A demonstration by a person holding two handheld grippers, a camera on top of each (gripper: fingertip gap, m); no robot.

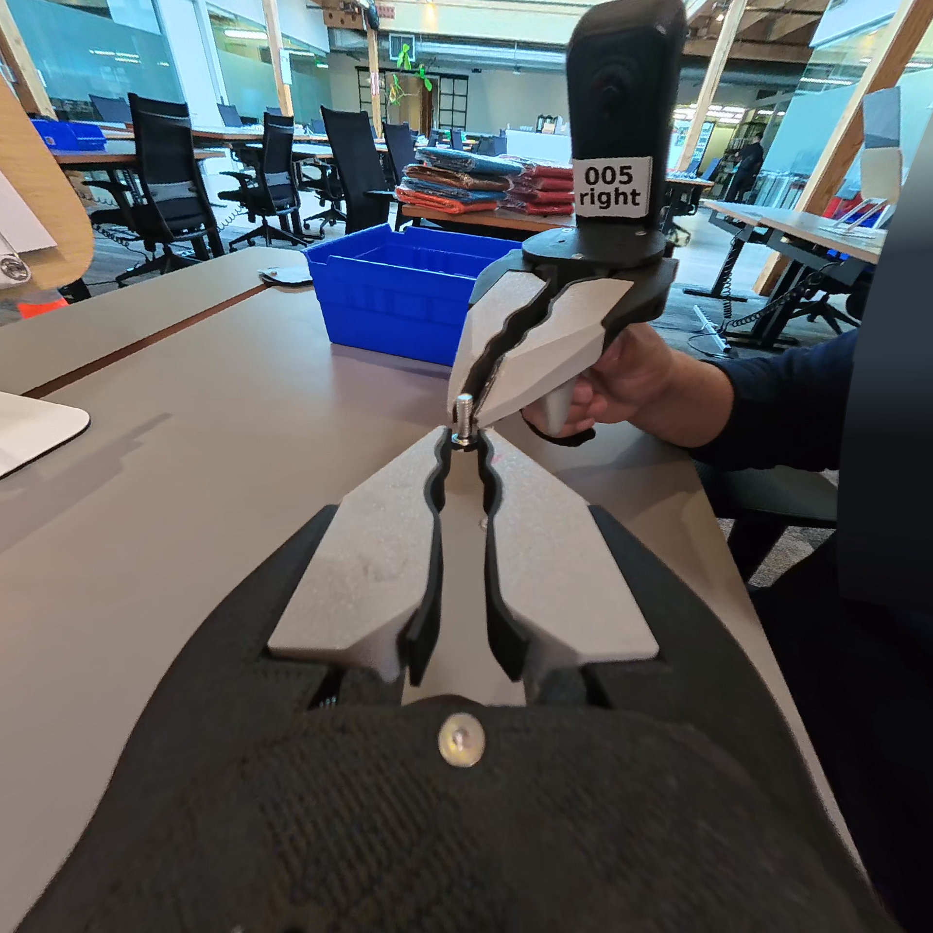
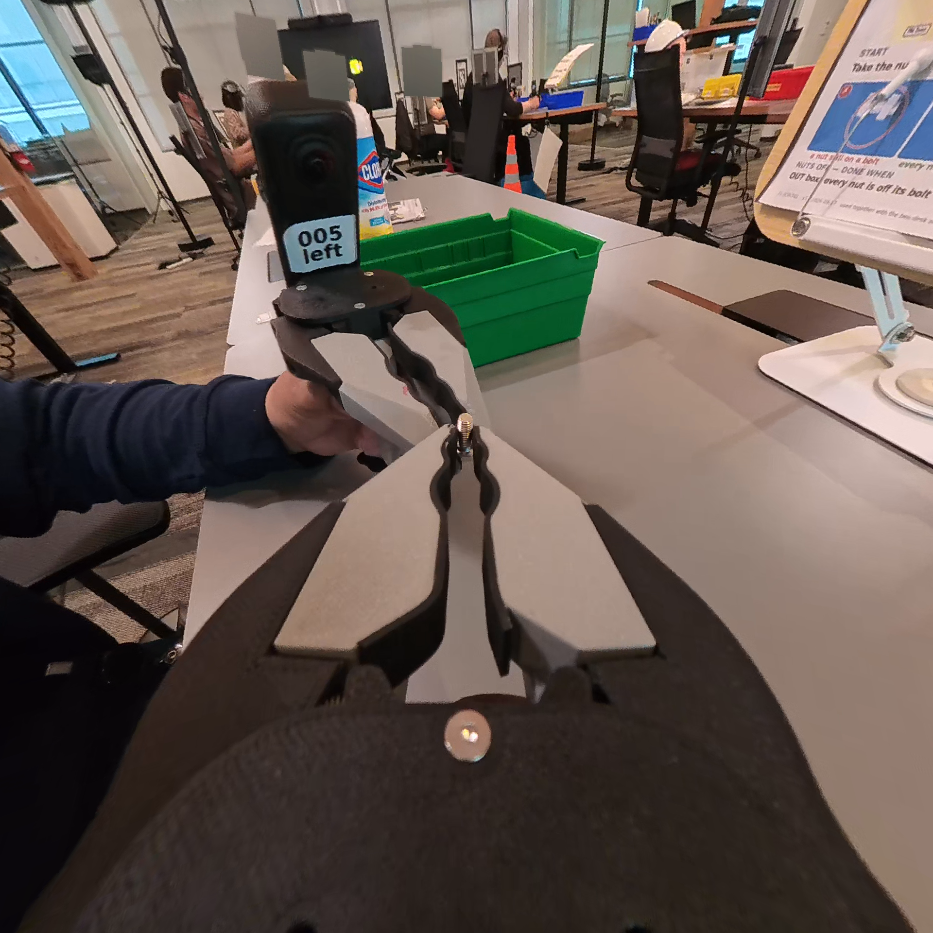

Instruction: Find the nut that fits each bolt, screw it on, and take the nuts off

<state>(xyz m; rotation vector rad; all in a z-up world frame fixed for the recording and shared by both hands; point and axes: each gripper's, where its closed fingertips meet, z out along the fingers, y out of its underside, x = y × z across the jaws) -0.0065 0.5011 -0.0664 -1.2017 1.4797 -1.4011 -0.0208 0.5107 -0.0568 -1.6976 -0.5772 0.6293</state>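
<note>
**Bolt pinched upright between two facing tools over the table**

Bolt, short and silver, stands with its long axis vertical, threaded end up, with a nut low on the shank. It is held in the air above a grey table, near the edge where the person sits.

The left tool reaches in level from the near side. Its tips are drawn almost together and flank the nut. The right tool slopes down from the upper right, held by a hand in a dark sleeve. Its tips are also nearly together and sit at the upper thread.

The right wrist view shows the reverse, with its own tips at the nut and the other tool beside the thread top. So both tools pinch the bolt assembly, but which one grips the nut and which the shank cannot be told for sure.

The two tools meet tip to tip, equally near the bolt. Any turning would probably go around the vertical axis, and the crowded tips leave little room between them.

A blue bin stands behind the bolt on one side and a green bin on the other, both well apart from it. A white stand sits far off to the side. The tabletop under the tools is bare, so a dropped nut would likely land there or roll off the near edge.
</note>
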